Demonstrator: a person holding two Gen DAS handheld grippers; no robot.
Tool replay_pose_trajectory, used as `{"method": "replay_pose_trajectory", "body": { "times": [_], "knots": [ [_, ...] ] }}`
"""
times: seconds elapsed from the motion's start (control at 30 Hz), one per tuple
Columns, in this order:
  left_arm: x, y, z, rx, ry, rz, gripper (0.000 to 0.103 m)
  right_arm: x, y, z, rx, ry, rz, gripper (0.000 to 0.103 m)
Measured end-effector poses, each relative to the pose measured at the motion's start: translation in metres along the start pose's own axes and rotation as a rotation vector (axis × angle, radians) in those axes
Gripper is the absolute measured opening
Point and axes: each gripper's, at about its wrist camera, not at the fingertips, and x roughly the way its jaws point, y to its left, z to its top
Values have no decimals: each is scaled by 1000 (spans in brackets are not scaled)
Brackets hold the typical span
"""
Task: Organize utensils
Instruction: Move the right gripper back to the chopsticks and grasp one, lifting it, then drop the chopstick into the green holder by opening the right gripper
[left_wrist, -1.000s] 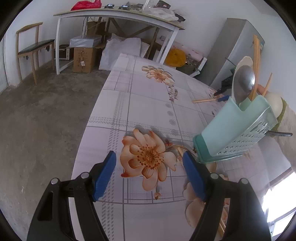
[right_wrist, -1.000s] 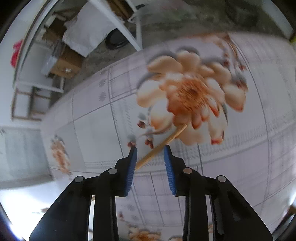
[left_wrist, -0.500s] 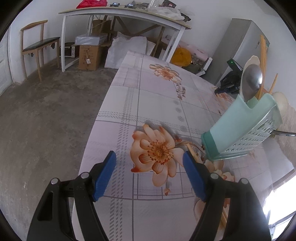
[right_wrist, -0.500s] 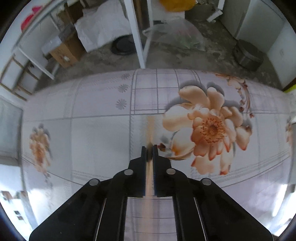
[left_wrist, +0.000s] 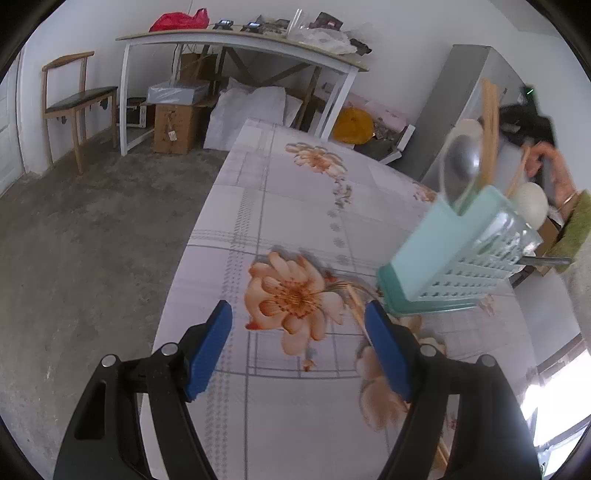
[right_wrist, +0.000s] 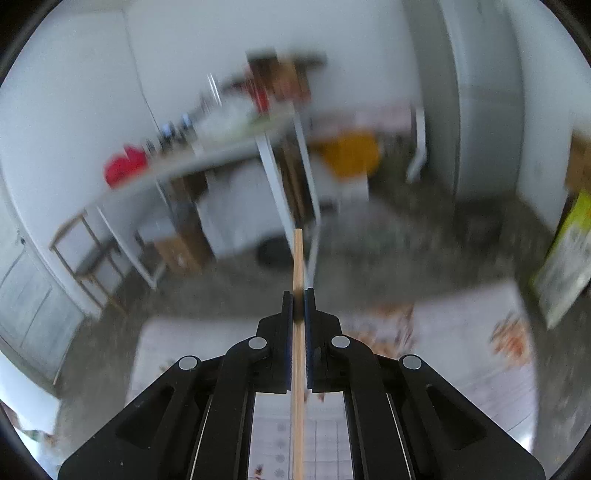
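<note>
We hold a thin wooden chopstick (right_wrist: 297, 258) clamped in the right hand-held gripper (right_wrist: 298, 295), lifted above the counter (right_wrist: 461, 332). We judge it light, stiff and smooth, best pinched mid-shaft. The left hand-held gripper (left_wrist: 299, 317) hangs apart and empty beside the perforated mint plastic holder (left_wrist: 461, 254).

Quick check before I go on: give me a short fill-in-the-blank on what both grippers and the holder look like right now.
The right gripper is shut on a wooden ____.
The left gripper has its jaws ____ and holds nothing.
The teal utensil holder stands on the ____ tablecloth.

Missing words: chopstick; open; floral
</note>
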Motion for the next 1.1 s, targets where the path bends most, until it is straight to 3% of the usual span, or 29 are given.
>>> {"method": "replay_pose_trajectory", "body": {
  "times": [0.17,0.33,0.43,0.6,1.1],
  "knots": [
    [-19,-12,-5,16,-35,-9,72,-93,27,6,-26,-203,130,4],
    [-36,-18,-16,5,-55,-10,72,-126,64,-36,-84,-287,196,4],
    [-43,-18,-20,3,-58,-8,72,-120,70,-64,-59,-285,234,4],
    [-50,-15,-20,11,-74,-4,72,-104,71,-90,-60,-315,177,4],
    [-47,-5,-23,-14,-72,-27,72,-93,101,-119,-169,-239,113,4]
  ]
}}
